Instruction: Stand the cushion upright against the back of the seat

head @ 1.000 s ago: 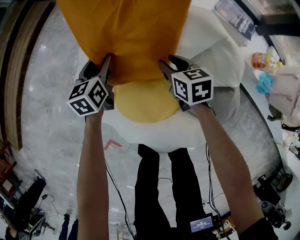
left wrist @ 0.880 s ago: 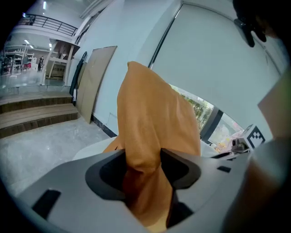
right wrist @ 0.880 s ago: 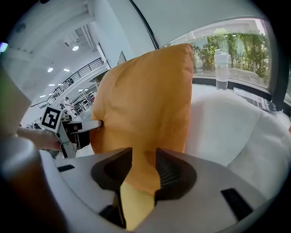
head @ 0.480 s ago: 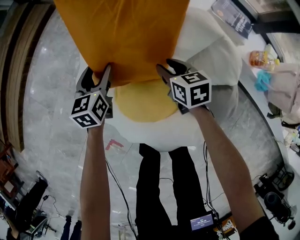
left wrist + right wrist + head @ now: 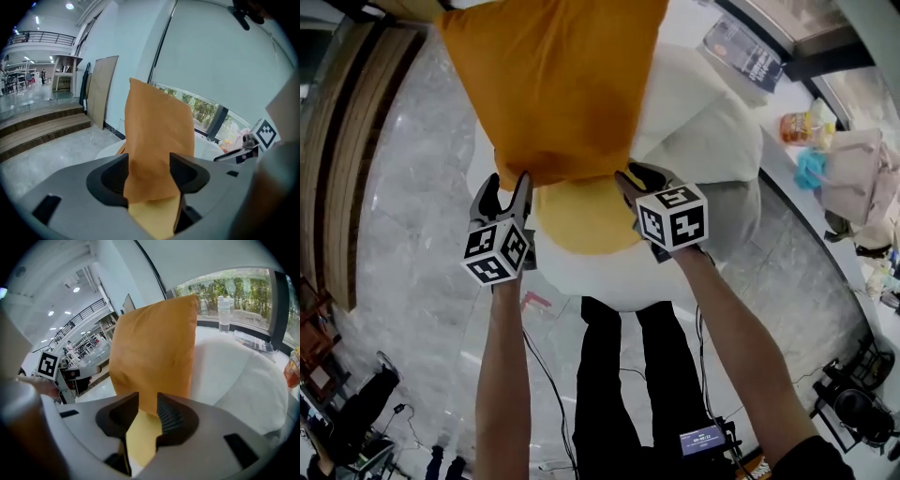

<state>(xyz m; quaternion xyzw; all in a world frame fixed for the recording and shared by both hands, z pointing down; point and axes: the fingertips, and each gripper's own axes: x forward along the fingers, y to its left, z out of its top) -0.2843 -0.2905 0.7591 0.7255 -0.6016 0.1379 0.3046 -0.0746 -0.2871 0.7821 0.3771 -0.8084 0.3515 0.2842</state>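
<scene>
Two grippers, one cushion (image 5: 553, 84), one seat (image 5: 712, 122).

Cushion: orange, square, held upright in the air by its lower edge. It hangs above the seat's yellow pad (image 5: 581, 220), towards the seat's front edge. Whether it touches the seat's back cannot be told.

Left gripper (image 5: 506, 187): jaws stand wide, having lately been opening. Both still press the cushion's thick lower corner on that side, which fills the gap between them.

Right gripper (image 5: 630, 178): jaws narrower and just now closing, clamped on the cushion's other lower corner. The ribbed pad (image 5: 170, 414) bears on the fabric.

Seat: white, rounded, with a padded back curving behind and to the right of the cushion.

Floor (image 5: 403, 234): grey polished stone around the seat.

Person: bare forearms (image 5: 502, 375) behind the grippers, black trousers (image 5: 619, 375) at the seat's front edge.
</scene>
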